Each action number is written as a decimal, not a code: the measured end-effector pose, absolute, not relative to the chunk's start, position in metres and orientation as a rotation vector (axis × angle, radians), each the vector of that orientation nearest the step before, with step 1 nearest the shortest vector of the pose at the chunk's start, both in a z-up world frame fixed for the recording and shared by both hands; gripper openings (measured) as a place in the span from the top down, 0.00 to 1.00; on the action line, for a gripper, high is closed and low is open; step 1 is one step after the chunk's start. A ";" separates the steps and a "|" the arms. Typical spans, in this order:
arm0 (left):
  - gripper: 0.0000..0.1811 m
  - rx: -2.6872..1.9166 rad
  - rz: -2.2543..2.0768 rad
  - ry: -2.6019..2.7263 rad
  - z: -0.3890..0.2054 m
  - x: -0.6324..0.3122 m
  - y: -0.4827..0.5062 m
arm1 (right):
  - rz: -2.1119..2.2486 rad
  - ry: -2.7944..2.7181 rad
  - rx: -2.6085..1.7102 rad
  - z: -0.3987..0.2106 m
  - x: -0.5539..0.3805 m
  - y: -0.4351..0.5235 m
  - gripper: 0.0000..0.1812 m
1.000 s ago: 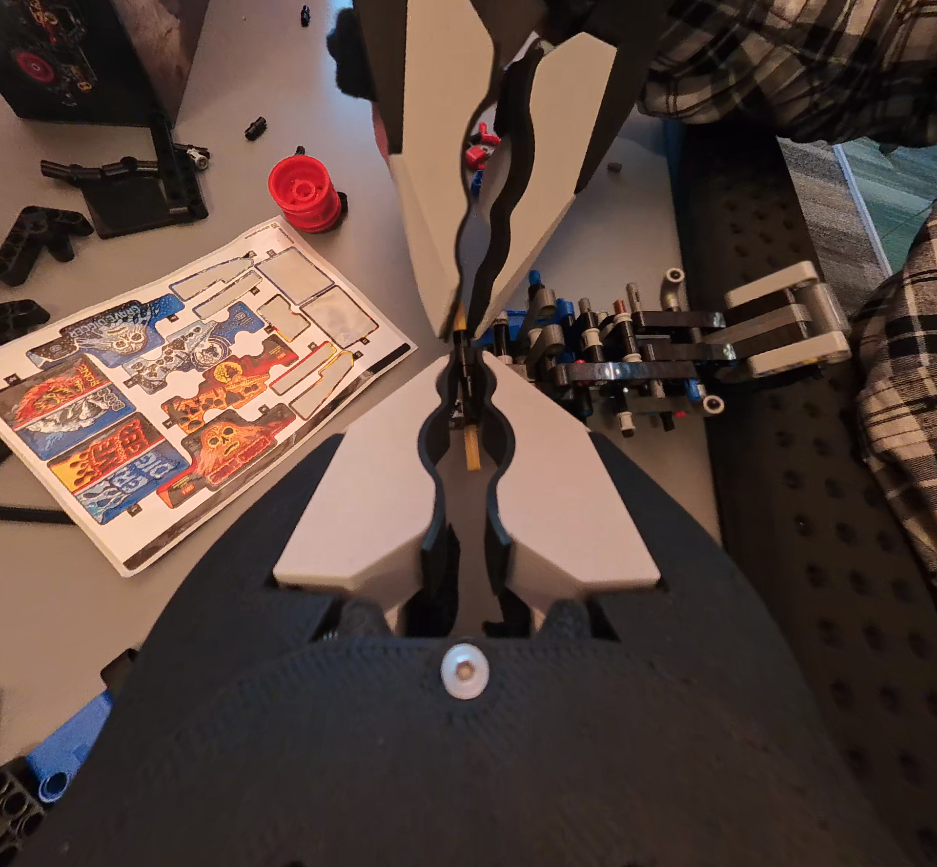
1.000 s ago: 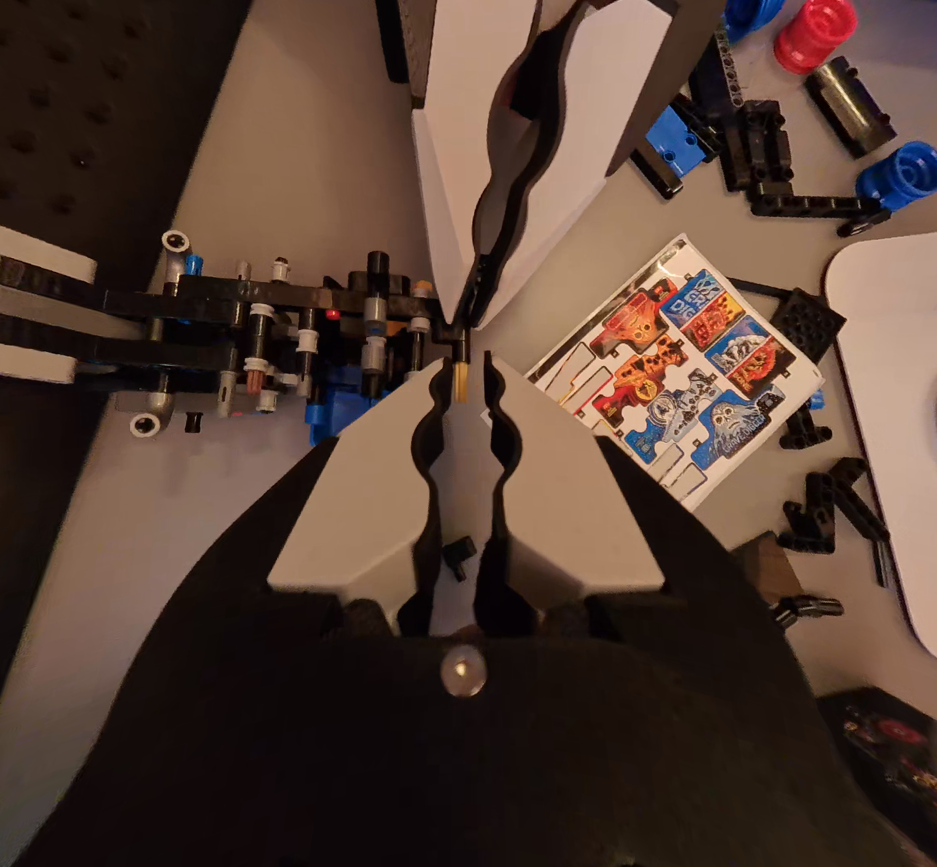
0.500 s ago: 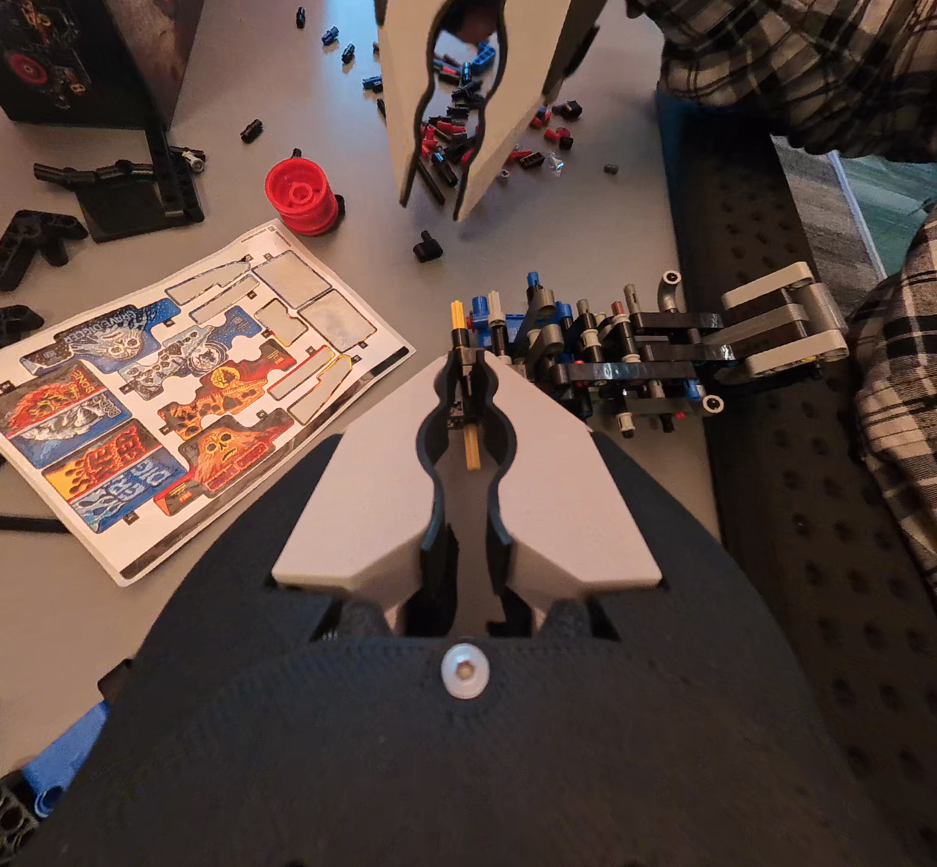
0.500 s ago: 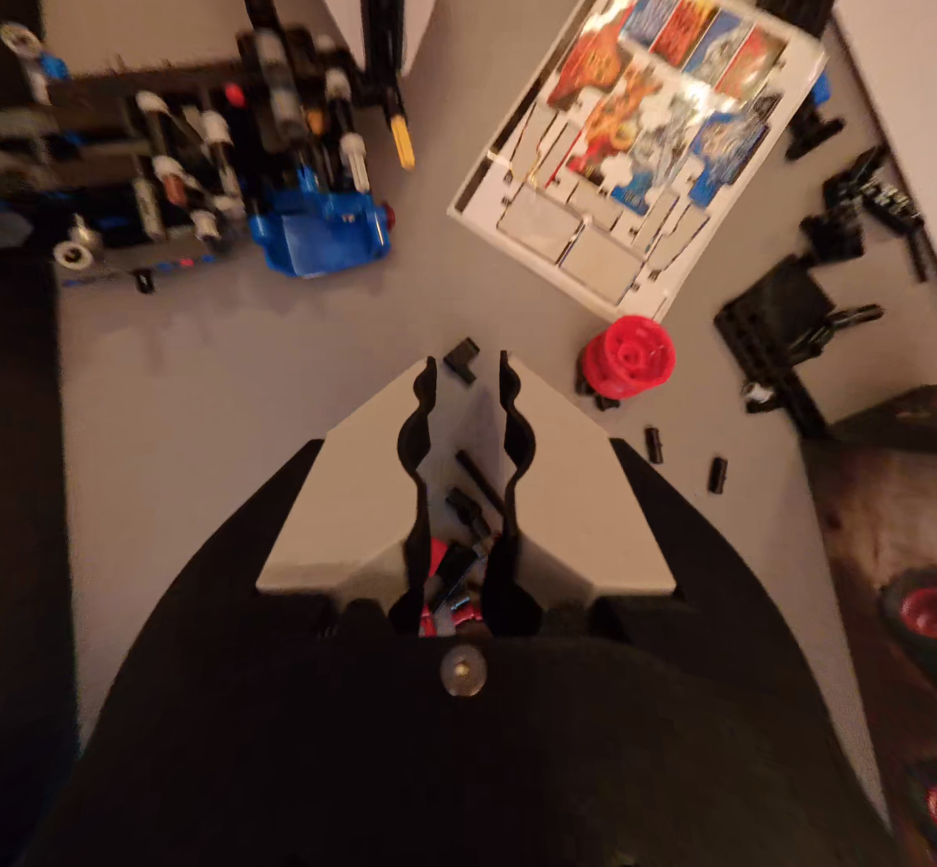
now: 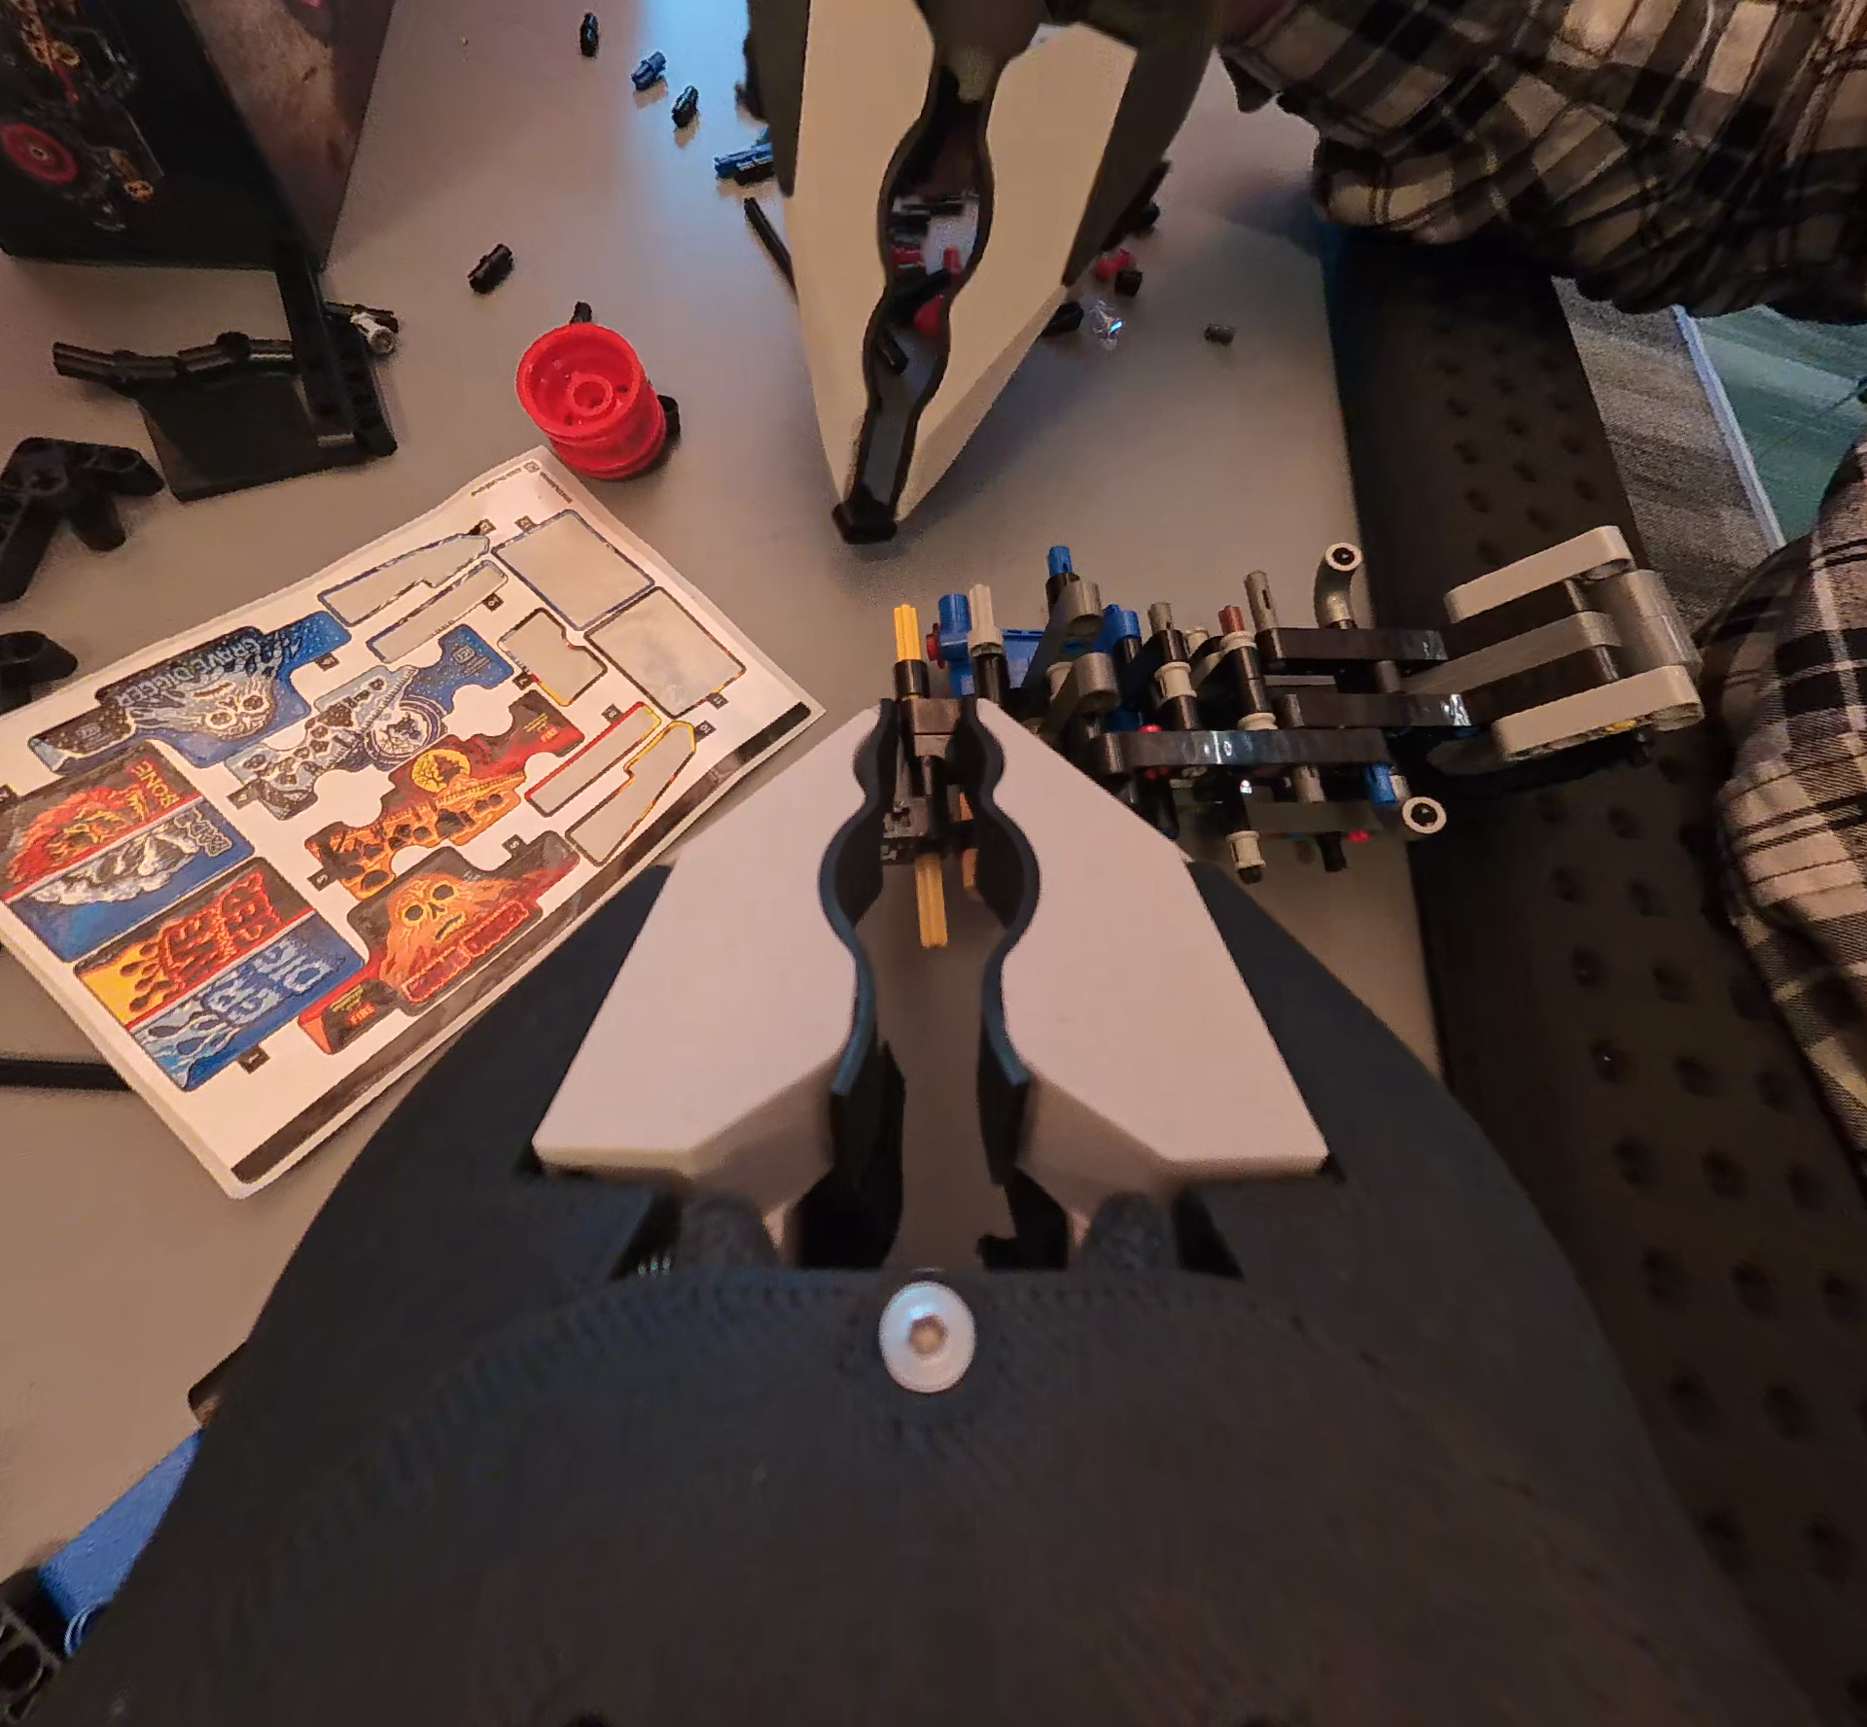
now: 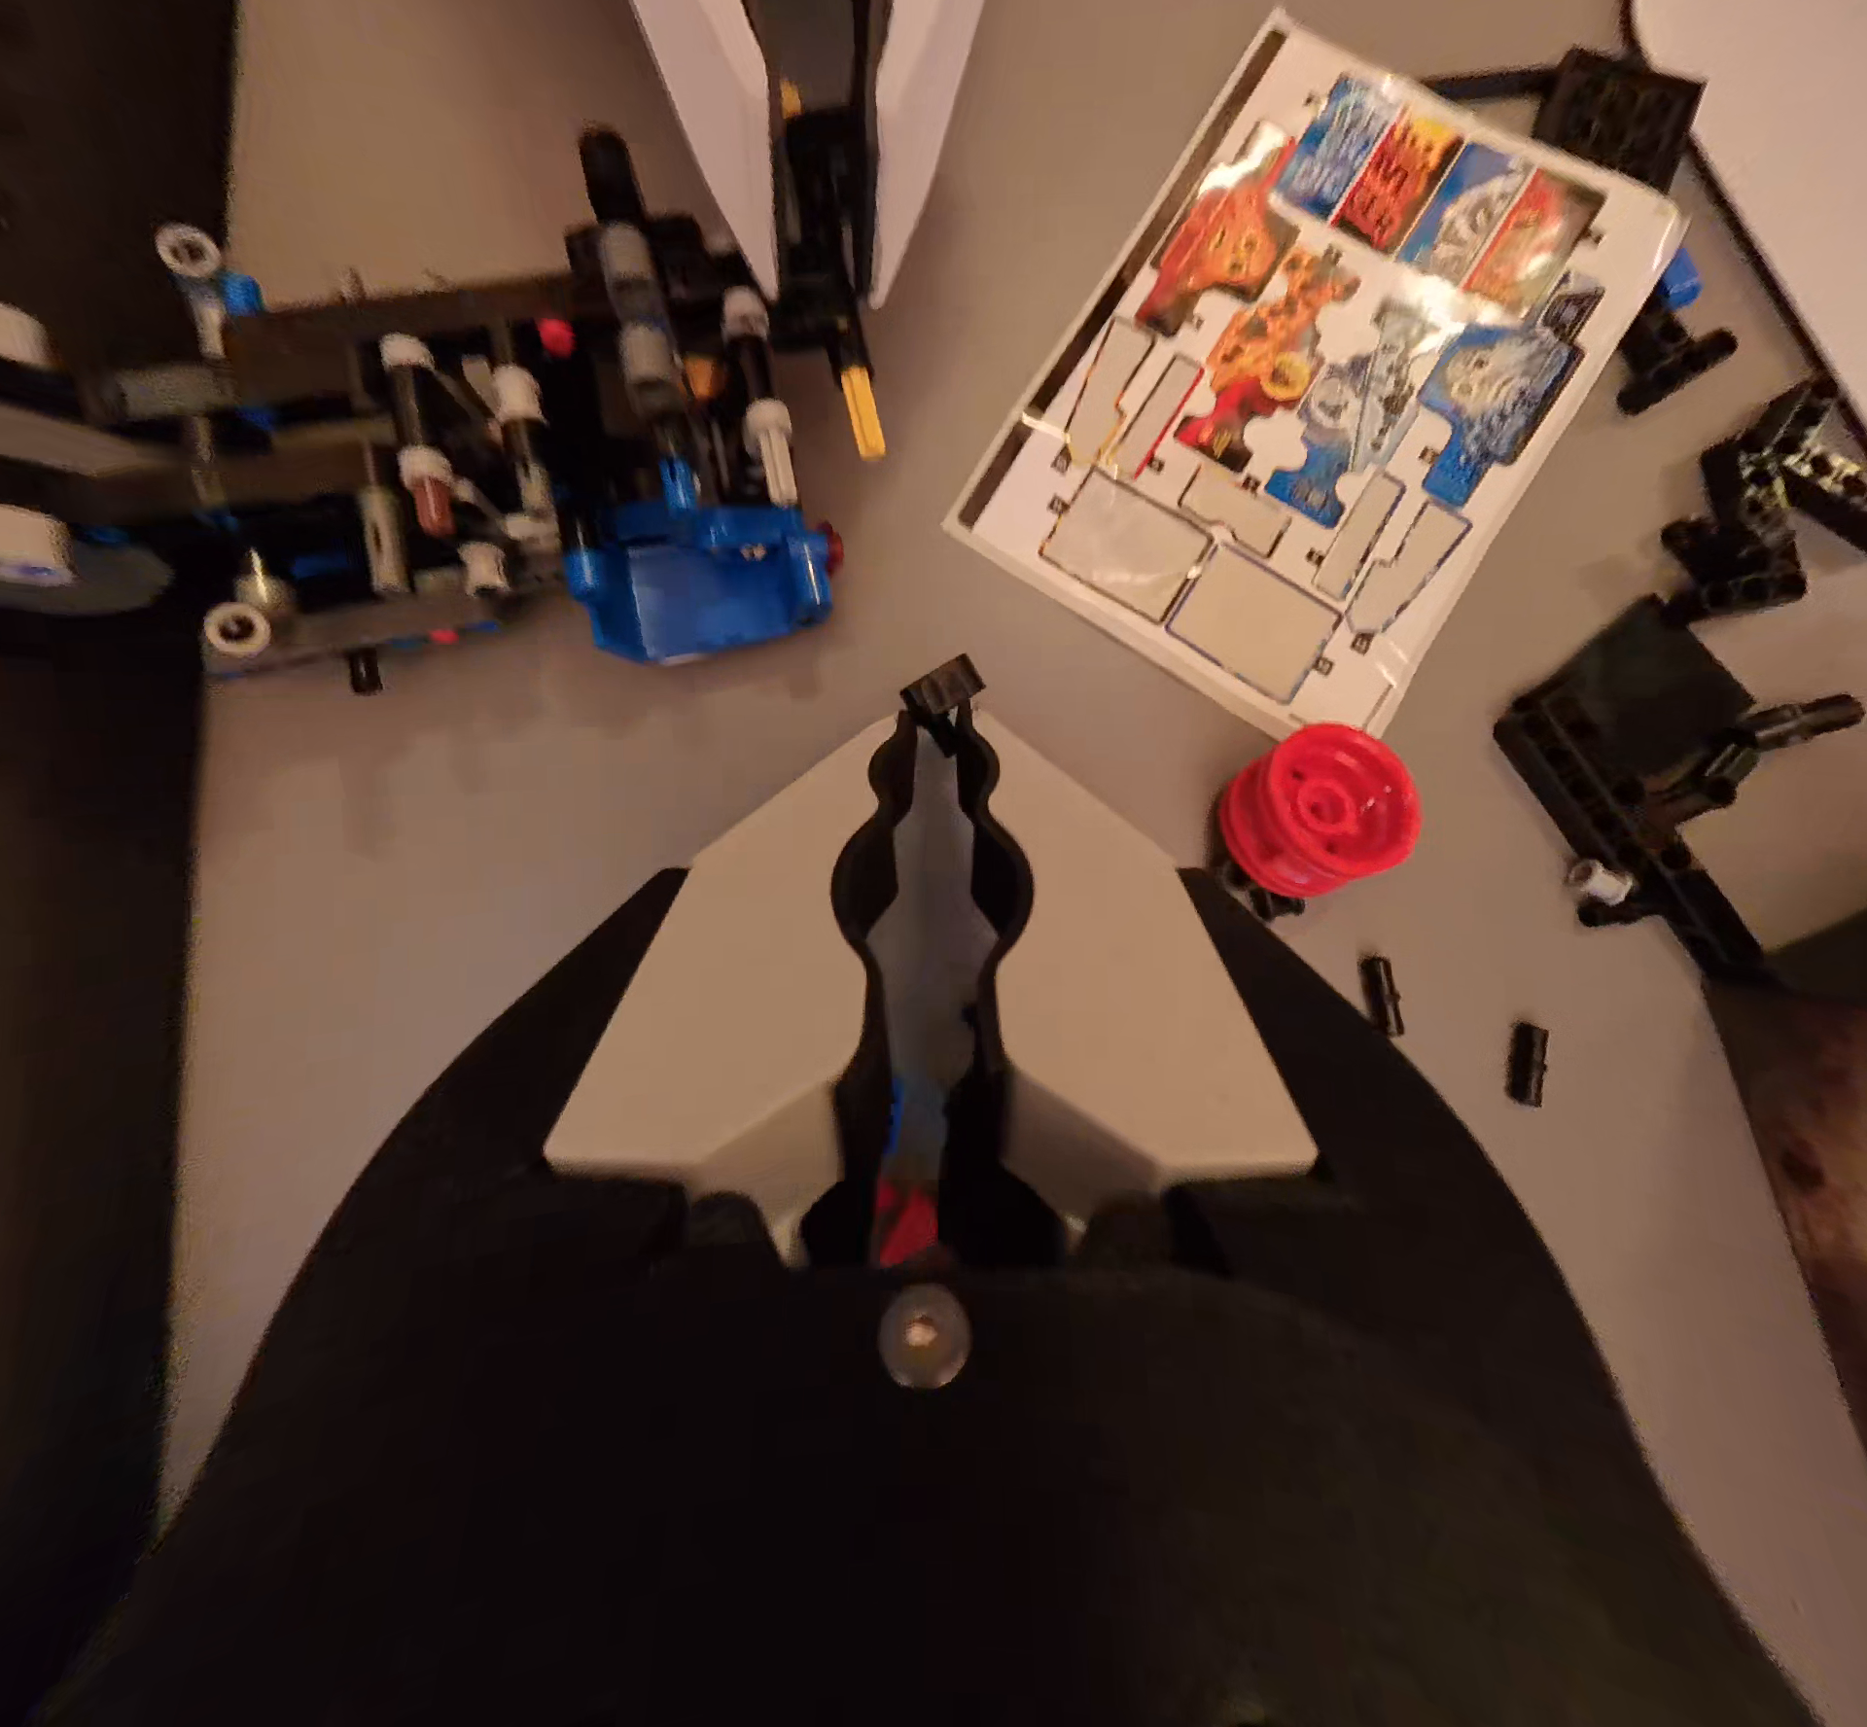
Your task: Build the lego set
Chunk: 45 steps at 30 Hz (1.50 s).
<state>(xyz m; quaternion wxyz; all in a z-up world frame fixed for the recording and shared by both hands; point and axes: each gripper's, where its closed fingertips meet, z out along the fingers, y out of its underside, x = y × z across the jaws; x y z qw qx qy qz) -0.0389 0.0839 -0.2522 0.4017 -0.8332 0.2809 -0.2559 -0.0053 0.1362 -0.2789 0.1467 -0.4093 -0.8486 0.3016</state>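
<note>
The part-built Lego chassis (image 5: 1212, 719) is black, grey and blue and lies on the grey table, half over a black mat. My left gripper (image 5: 924, 734) is shut on the chassis's left end, on a black connector with a yellow axle (image 5: 927, 901) through it. In the right wrist view the chassis (image 6: 455, 466) is at the upper left, with the left gripper (image 6: 818, 284) coming in from the top. My right gripper (image 6: 940, 719) is shut on a small black connector piece (image 6: 945, 680) close above the table. It also shows in the left wrist view (image 5: 869, 512), a little behind the chassis.
A sticker sheet (image 5: 354, 769) lies left of the chassis, with a red wheel hub (image 5: 591, 400) beyond it. Black parts (image 5: 253, 406) and the set's box (image 5: 152, 62) are at the far left. Small pins (image 5: 909, 264) are scattered behind. A plaid sleeve (image 5: 1515, 12) is at the upper right. Spacing between my two grippers at the tips: around 8 cm. My right gripper's tips are some 7 cm from the red wheel hub (image 5: 591, 400). It turns up in the right wrist view (image 6: 1317, 779) as well.
My right gripper left the yellow axle, opened over the loose parts, and has shut on a small black piece. My left gripper has kept its hold on the chassis.
</note>
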 end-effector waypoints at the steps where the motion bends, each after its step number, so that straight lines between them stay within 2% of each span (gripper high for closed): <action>1: 0.94 -2.106 -0.646 0.709 -0.252 -0.039 0.084 | 0.884 -2.430 -1.184 -0.275 -0.008 0.133 0.97; 16: 0.95 -2.091 -0.607 0.697 -0.252 -0.039 0.084 | 0.980 -2.377 -1.228 -0.260 -0.022 0.104 0.98; 18: 1.00 -2.086 -0.577 0.683 -0.252 -0.042 0.087 | 0.988 -2.379 -1.232 -0.260 -0.022 0.102 0.98; 36: 1.00 -2.073 -0.573 0.696 -0.251 -0.041 0.086 | 1.026 -2.397 -1.309 -0.259 -0.024 0.099 0.98; 40: 0.92 -2.064 -0.592 0.708 -0.242 -0.044 0.080 | 1.023 -2.387 -1.310 -0.254 -0.026 0.102 0.98; 45: 0.90 -2.118 -0.546 0.774 -0.250 -0.049 0.070 | 0.990 -2.424 -1.300 -0.257 -0.024 0.100 0.98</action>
